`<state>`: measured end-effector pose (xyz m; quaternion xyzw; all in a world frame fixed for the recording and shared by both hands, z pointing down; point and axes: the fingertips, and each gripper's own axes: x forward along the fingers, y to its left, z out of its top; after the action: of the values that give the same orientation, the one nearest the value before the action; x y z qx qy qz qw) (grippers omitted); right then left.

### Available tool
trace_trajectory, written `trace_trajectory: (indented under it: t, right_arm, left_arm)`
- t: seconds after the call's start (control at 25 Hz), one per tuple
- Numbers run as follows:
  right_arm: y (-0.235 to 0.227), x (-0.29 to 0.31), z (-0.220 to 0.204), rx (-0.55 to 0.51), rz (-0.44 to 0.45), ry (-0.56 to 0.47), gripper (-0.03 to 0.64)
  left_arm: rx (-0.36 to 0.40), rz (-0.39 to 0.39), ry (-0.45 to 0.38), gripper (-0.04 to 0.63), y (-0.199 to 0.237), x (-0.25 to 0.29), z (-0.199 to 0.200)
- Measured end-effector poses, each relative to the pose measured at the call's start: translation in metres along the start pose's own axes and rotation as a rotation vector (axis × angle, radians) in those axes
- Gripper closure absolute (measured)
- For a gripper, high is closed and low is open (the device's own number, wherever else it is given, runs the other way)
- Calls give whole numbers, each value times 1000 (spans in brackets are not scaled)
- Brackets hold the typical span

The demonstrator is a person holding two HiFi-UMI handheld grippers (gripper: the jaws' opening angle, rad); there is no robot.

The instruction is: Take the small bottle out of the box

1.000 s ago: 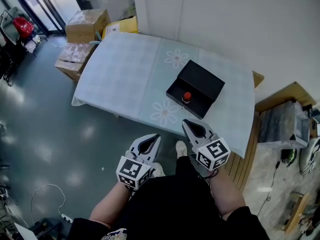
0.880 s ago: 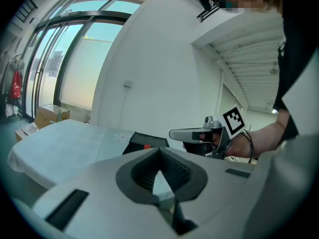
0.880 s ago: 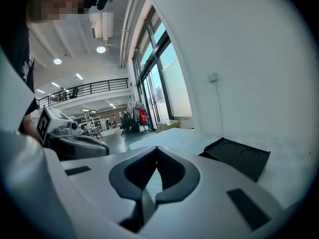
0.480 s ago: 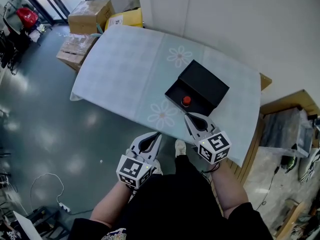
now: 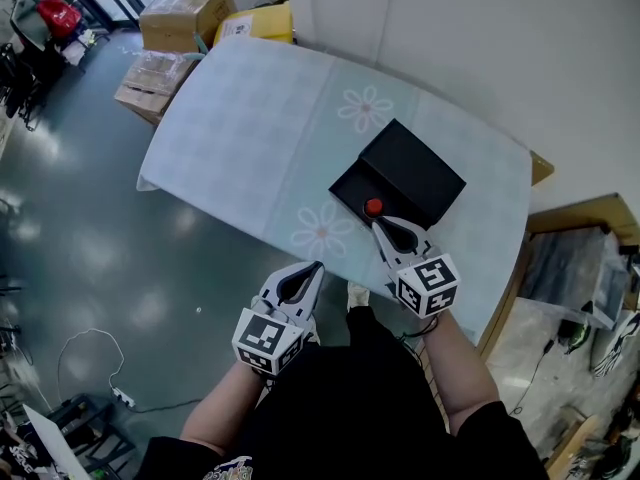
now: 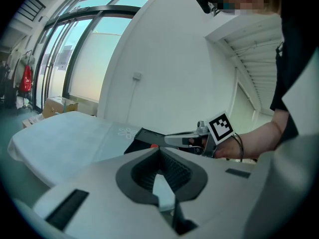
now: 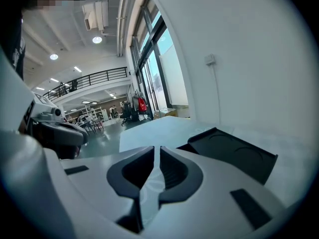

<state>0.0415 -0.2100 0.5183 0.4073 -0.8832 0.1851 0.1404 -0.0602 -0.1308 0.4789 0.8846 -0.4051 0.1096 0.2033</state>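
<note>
A black box (image 5: 412,173) lies open on the pale flowered table (image 5: 250,138), and its lid (image 7: 229,153) lies flat behind the tray. In the tray stands the small bottle with a red cap (image 5: 373,207). My right gripper (image 5: 382,225) hovers just in front of the bottle. Its jaws are opening, with a narrow gap and nothing between them. My left gripper (image 5: 314,267) hangs off the table's near edge, shut and empty. In the left gripper view, the right gripper (image 6: 184,140) reaches over the box (image 6: 142,135), with the red cap (image 6: 153,145) just below it.
Cardboard boxes (image 5: 185,13) and a yellow package (image 5: 258,23) stand on the floor beyond the table's far left corner. A white wall runs along the table's right side. Wooden shelving (image 5: 590,218) with clutter stands to the right. Glossy grey floor (image 5: 90,238) lies to the left.
My right gripper has moved forward over the table edge, up to the box and bottle. Its jaws have parted slightly. The left gripper has kept its place.
</note>
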Motion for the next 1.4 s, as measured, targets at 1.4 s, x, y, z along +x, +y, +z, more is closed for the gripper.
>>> trace_trajectory:
  t: [1.4]
  right_arm:
    - [-39,62,-55,-249,9,198,439]
  left_arm:
    - [-91,50,70,568,15,37,-31]
